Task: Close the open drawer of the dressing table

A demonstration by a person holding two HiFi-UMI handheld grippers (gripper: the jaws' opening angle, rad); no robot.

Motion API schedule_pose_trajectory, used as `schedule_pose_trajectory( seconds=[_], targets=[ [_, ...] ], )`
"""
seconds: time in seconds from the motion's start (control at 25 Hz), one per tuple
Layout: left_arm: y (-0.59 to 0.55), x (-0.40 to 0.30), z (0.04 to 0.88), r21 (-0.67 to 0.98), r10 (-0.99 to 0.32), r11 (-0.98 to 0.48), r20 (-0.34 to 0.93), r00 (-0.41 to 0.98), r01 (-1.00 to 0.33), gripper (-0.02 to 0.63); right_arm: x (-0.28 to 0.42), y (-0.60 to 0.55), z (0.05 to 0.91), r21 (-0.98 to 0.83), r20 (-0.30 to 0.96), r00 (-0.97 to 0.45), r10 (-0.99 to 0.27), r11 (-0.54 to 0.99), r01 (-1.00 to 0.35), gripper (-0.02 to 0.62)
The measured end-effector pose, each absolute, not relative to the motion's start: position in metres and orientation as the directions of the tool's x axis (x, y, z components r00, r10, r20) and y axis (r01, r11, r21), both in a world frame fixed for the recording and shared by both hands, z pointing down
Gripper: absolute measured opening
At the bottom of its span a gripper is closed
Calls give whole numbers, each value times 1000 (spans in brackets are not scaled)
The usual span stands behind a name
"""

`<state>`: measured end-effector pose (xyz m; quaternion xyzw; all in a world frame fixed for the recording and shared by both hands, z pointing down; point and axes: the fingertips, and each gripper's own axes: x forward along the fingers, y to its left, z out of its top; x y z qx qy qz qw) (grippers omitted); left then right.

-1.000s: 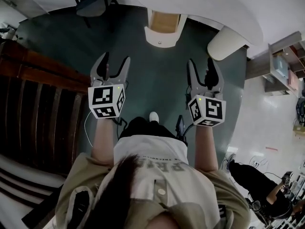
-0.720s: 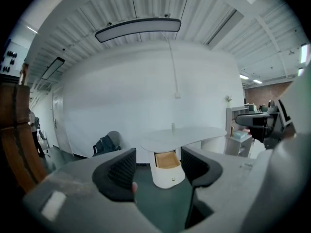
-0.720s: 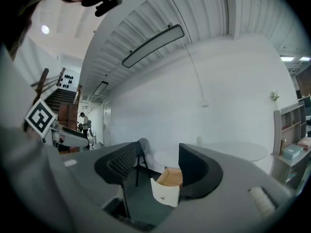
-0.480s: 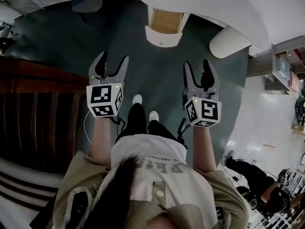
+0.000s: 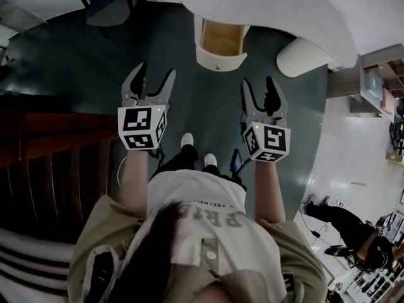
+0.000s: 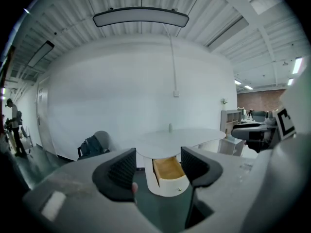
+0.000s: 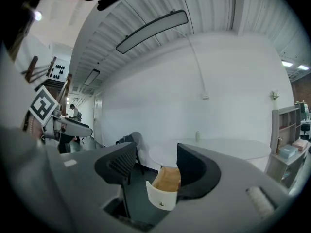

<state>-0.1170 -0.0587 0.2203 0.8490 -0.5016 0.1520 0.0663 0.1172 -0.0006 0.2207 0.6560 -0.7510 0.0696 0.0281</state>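
My left gripper: jaws spread wide, nothing between them. My right gripper: same, jaws apart, nothing held. I hold both up in front of me over the dark green floor, side by side and well apart from each other. Both sets of jaws point toward the dressing table.

The drawer is open, pulled out from under the white table top. It lies ahead of both jaws, between the lines of the two grippers, and well apart from either, with no contact. Its wooden inside shows, and its curved white front with a small knob faces me. In the left gripper view the drawer sits right in the gap between my jaws, far off. In the right gripper view it sits low in the gap, partly behind the right-hand jaw.

A small bottle stands on the table top, beyond the drawer. A white ribbed cylinder stands at the table edge, ahead and right of the right jaws. A chair with something dark on it stands ahead and left of the left jaws. Dark wooden slats run along the left of the left gripper. My white shoes are behind the jaws, between the two grippers. Another person is far behind and to the right of the right gripper.
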Motion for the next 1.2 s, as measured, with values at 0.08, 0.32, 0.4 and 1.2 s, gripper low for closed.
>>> schedule_pose_trajectory(
  seconds=[0.08, 0.32, 0.4, 1.2],
  targets=[
    [-76, -122, 223, -36, -826, -502, 317, 466, -864, 291, 112, -15, 228, -59, 137, -120, -983, 113, -992, 268],
    [-112, -127, 236, -36, -798, -555, 307, 519, -831, 291, 102, -47, 258, -23, 162, -75, -984, 72, -997, 268],
    [-119, -124, 241, -40, -788, -567, 314, 529, -823, 290, 104, -57, 269, -8, 190, -66, -980, 66, -998, 268],
    [-146, -91, 365, 57, -740, -569, 401, 540, -821, 291, 121, -126, 442, -81, 313, -61, -948, 38, -996, 268]
  ],
)
